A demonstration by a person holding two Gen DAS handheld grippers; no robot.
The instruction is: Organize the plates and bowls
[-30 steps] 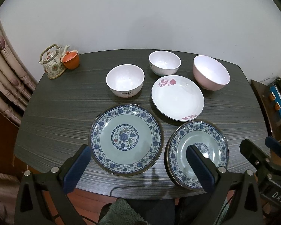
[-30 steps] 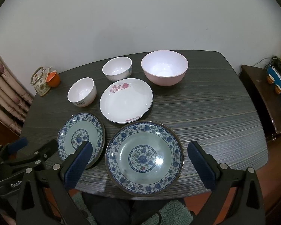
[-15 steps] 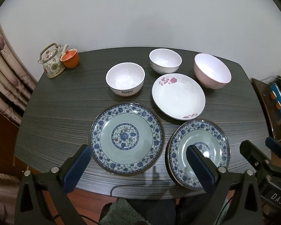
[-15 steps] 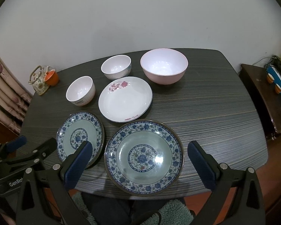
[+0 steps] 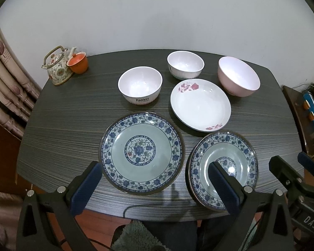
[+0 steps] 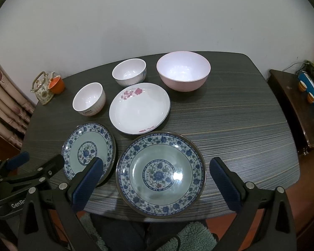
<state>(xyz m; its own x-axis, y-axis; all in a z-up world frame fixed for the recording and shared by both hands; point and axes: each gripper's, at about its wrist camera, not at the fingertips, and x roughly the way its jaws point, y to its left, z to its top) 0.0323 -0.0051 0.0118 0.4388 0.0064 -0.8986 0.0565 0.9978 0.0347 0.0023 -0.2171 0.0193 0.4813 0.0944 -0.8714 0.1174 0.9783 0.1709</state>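
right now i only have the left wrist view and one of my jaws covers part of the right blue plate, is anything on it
observer: no, the right wrist view shows the whole right blue plate and it is bare.
operator: are the right jaws open
observer: yes, the right gripper is open and holds nothing; in that view one finger shows on each side of the plate.
operator: how close is the plate to the front edge
observer: its near rim lies just inside the front edge of the table.

right gripper (image 6: 156,185) jaws apart | above blue plate (image 6: 161,174) | table (image 6: 240,125)
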